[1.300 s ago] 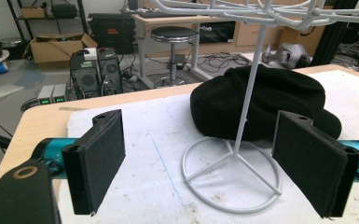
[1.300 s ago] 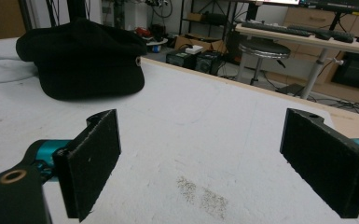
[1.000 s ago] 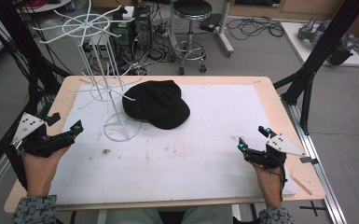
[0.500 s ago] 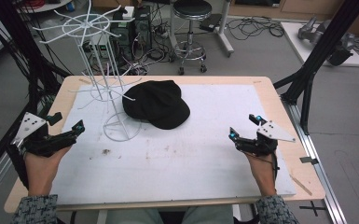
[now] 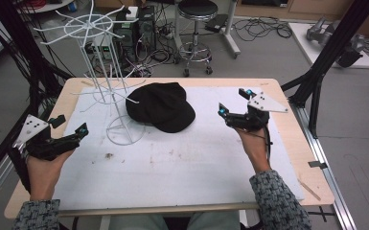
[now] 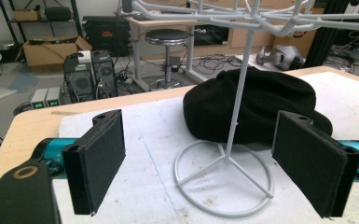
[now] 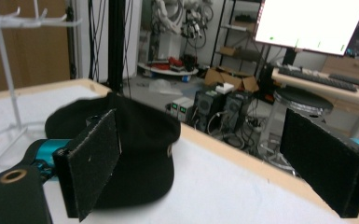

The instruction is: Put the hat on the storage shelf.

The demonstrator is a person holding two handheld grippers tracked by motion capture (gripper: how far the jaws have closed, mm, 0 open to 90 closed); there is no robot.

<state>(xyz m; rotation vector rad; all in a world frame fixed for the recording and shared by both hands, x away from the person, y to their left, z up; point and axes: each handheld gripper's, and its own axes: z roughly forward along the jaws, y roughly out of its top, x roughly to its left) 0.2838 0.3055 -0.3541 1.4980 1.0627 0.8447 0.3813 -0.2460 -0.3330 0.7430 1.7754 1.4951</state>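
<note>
A black cap (image 5: 160, 106) lies on the white mat near the table's far middle, beside a white wire rack (image 5: 106, 88) whose ring base (image 5: 124, 129) rests on the mat. My left gripper (image 5: 69, 129) hovers at the table's left edge, open and empty, facing the rack base (image 6: 224, 179) and the cap (image 6: 256, 105) behind it. To the right of the cap, my right gripper (image 5: 232, 103) is held up, open and empty, with the cap (image 7: 140, 140) just beyond its left jaw.
The white mat (image 5: 187, 158) covers most of the wooden table (image 5: 287, 143). A stool (image 5: 196, 9), computer boxes and cables sit on the floor beyond the far edge. Black frame posts (image 5: 335, 48) rise at the right and left.
My right gripper has moved forward and leftward from the table's right front area toward the cap. The left gripper has barely shifted. The cap and rack stayed put.
</note>
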